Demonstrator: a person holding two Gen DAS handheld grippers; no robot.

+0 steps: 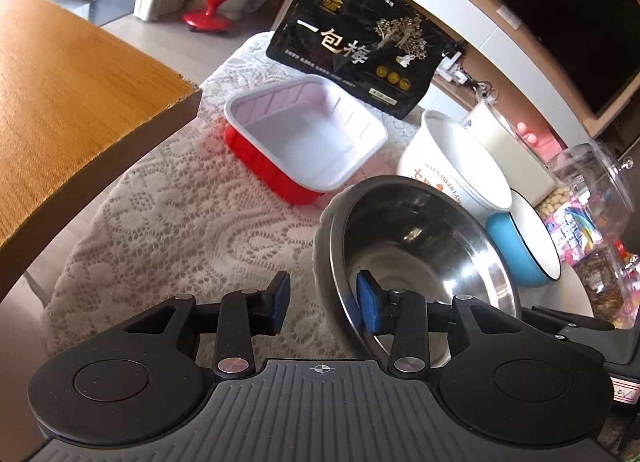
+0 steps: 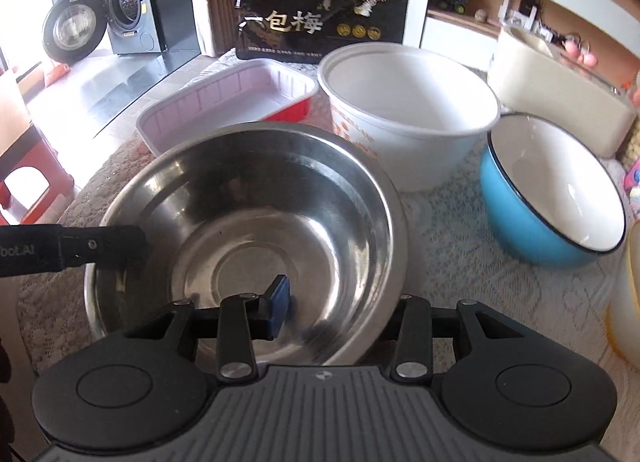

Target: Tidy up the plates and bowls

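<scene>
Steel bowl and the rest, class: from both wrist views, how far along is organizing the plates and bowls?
Done: nothing nested yet; the steel bowl, white tub, blue bowl and red tray stand separately. In hand: both claws straddle the steel bowl's rim, left claw open, right claw with its grip unclear. Left: stacking or grouping all four.

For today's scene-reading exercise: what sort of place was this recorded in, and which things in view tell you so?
Most likely a home living area. A lace tablecloth carries everyday bowls such as the steel bowl, a front-loading washing machine stands behind with its door open, and a large dark TV screen sits in a wall unit.
</scene>
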